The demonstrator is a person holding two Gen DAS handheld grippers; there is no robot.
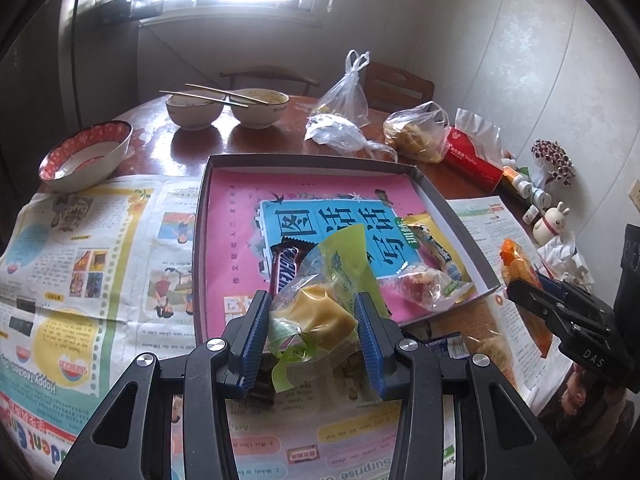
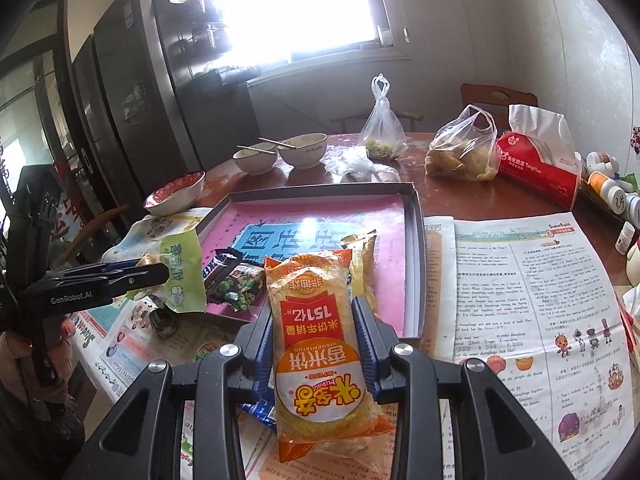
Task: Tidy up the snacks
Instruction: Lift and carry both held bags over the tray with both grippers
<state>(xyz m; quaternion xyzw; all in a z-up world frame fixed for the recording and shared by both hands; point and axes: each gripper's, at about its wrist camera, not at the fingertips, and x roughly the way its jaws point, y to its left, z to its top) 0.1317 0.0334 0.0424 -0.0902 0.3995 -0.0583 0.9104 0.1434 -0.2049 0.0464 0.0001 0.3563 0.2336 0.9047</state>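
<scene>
- A green-and-clear wrapped cake [image 1: 316, 312] is seen in the left wrist view pinched between the blue pads of the left gripper [image 1: 314, 320], whose jaws are narrowed onto the wrapper; the packet is carried above the near edge of the shallow tray [image 1: 448, 208].
- An orange rice-cracker pack [image 2: 320, 356] is shown in the right wrist view clamped by the right gripper [image 2: 318, 344], jaws partly closed against its sides; its long axis runs along the fingers, its far end over the tray's near rim.
- Only in the right view is a dark green-pea packet [image 2: 240, 286] seen lying at the tray's near edge, and a hand [image 2: 24, 344] on the left tool's handle.
- Only in the left view is a clear-wrapped red snack [image 1: 420, 286] visible in the tray's near right corner.
- A Snickers bar [image 1: 284, 270] is laid inside the tray, long axis towards the far rim.
- The far half of the tray is left bare; newspaper [image 2: 532, 292] is spread on both sides, with bowls [image 1: 228, 110] beyond.
</scene>
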